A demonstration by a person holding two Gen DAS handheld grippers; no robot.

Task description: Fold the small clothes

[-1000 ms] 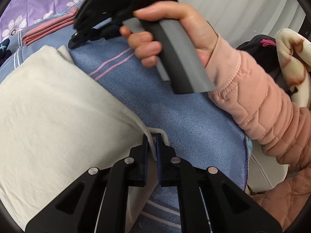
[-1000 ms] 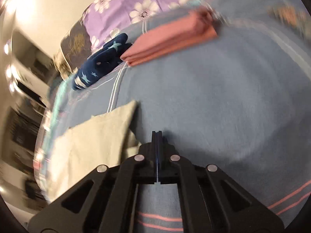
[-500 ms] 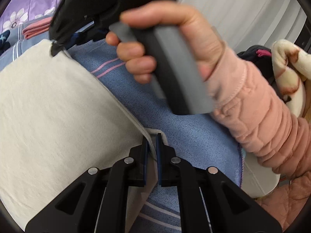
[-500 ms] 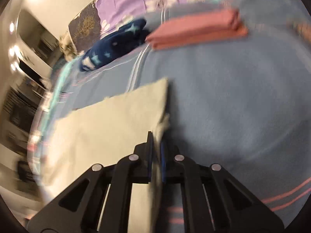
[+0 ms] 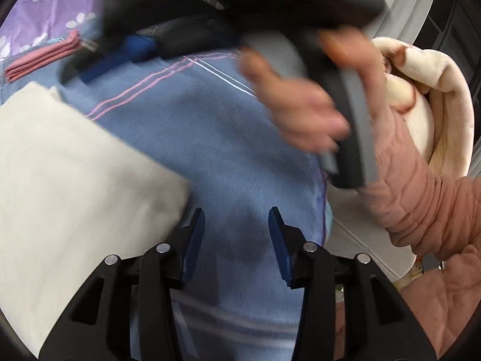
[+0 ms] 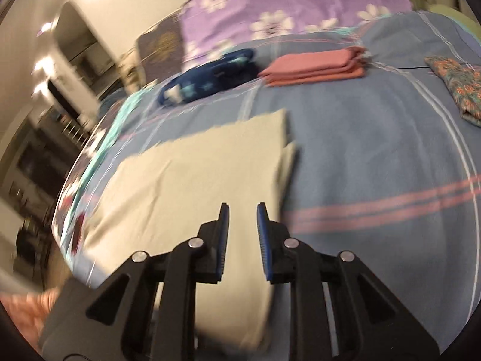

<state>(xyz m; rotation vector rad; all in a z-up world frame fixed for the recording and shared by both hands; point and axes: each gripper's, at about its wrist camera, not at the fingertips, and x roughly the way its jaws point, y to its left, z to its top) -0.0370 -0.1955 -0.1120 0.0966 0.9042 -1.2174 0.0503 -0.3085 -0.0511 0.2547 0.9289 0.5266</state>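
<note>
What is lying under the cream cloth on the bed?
The cream cloth lies folded on the blue striped blanket, which shows on its sides. A lower layer of the cloth sticks out at its far right corner. Whatever else lies beneath is covered.

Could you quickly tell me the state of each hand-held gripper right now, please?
Left hand-held gripper: opening, nothing between its jaws.
Right hand-held gripper: opening, empty, above the cream cloth.
</note>
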